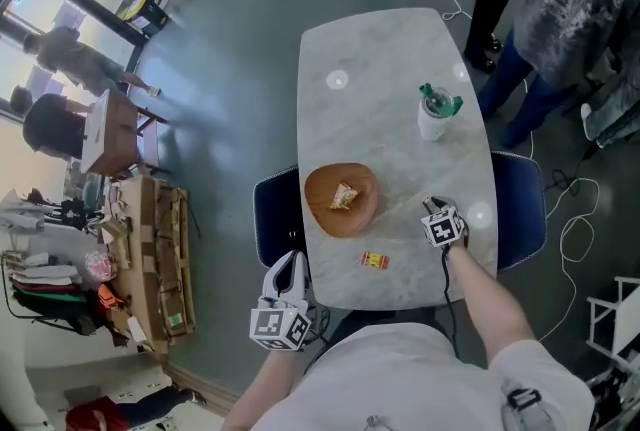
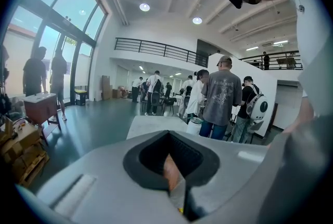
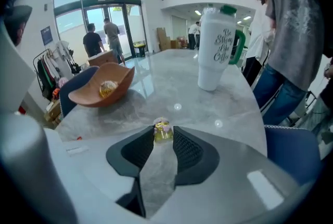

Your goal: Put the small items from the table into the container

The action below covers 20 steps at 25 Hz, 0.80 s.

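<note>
- Left gripper (image 1: pixel 291 264), lower left beside the table edge: jaws together, empty.
- Right gripper (image 1: pixel 435 207) pinches a gold-wrapped candy (image 3: pixel 163 131) on the marble table (image 1: pixel 380 69).

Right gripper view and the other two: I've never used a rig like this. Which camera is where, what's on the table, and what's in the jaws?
There is no robot arm. A person holds a two-jaw gripper in each hand. The head view looks down from a camera on that person's head, and each gripper view looks along its own jaws. On the marble table sit a brown bowl with one wrapped sweet in it, a small red and yellow packet near the front edge, and a white tumbler with a green lid. The right gripper is down over the table, and its tips appear closed on a gold-wrapped candy. The left gripper hangs just off the near edge, jaws together, holding nothing.
</note>
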Tool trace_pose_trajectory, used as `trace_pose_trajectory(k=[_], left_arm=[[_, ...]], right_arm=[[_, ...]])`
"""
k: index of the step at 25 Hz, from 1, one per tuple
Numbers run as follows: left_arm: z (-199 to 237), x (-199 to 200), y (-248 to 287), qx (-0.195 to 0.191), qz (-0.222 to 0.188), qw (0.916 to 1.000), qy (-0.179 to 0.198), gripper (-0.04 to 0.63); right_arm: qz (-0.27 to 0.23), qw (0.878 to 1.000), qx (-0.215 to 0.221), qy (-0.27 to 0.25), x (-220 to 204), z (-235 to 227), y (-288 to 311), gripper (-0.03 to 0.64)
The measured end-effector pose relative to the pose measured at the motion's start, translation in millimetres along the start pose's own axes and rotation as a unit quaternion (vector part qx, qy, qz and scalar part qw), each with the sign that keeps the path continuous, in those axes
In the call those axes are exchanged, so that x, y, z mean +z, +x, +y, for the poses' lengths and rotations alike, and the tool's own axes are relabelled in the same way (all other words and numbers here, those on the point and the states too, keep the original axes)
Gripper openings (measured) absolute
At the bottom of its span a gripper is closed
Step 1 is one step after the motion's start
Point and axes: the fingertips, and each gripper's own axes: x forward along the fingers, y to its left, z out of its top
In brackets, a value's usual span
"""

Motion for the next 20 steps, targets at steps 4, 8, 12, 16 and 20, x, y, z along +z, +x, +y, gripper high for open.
trace_pose_trajectory(k=[4, 8, 12, 16, 20], left_arm=[[-5.2, 17.9, 14.4, -0.019, -0.03, 0.9993, 0.009, 0.003], [-19.0, 34.1, 32.3, -0.043, -0.059, 0.9973, 0.011, 0.003], [-42.5, 53.5, 37.6, -0.073, -0.083, 0.9939, 0.008, 0.003], [-64.6, 70.1, 39.5, -0.108, -0.1, 0.9891, 0.009, 0.003], [-81.0, 72.2, 44.1, -0.129, -0.104, 0.9861, 0.007, 0.003]], right_arm=[[-0.097, 0.995, 0.0, 0.024, 53.2, 3.1, -55.2, 0.144], [-0.19, 0.981, 0.004, 0.033, 105.5, 5.2, -131.9, 0.144], [-0.278, 0.96, 0.013, 0.038, 148.8, 22.8, -233.3, 0.144], [-0.355, 0.933, 0.023, 0.058, 174.4, 44.9, -318.6, 0.143], [-0.362, 0.93, 0.028, 0.062, 172.0, 53.0, -339.0, 0.144]])
